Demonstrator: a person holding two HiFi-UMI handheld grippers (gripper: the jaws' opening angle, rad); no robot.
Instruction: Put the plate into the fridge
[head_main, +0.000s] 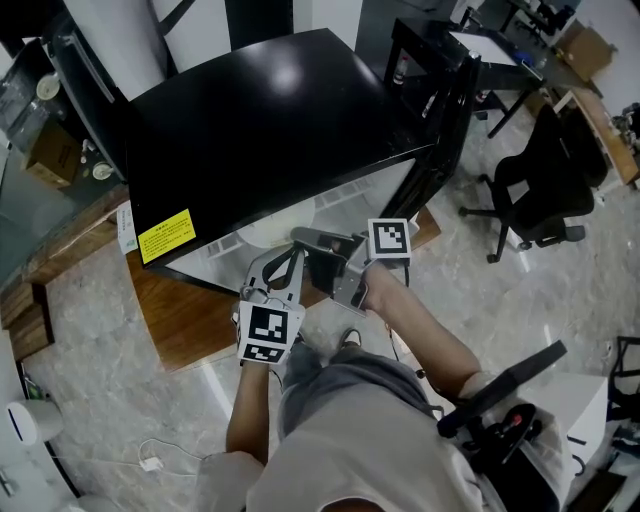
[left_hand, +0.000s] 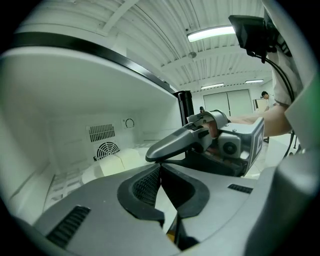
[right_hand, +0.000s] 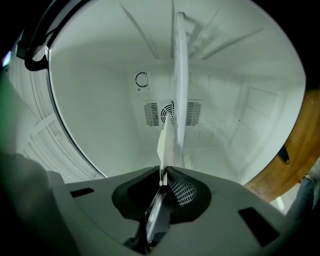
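Note:
The white plate (right_hand: 179, 75) shows edge-on in the right gripper view, and my right gripper (right_hand: 164, 170) is shut on its near rim. It reaches into the fridge's white inside, toward the vent on the back wall (right_hand: 172, 114). From the head view, the plate (head_main: 268, 228) pokes in under the fridge's black top (head_main: 270, 120), with the right gripper (head_main: 303, 240) behind it. My left gripper (head_main: 278, 268) hangs just before the opening, shut and holding nothing. Its own view shows its tips meeting (left_hand: 160, 165), with the right gripper (left_hand: 150, 155) beside them.
The fridge stands on a wooden platform (head_main: 190, 310). Its black door (head_main: 445, 140) hangs open to the right. A yellow label (head_main: 166, 234) sits on the top's front edge. A black office chair (head_main: 545, 190) stands further right on the stone floor.

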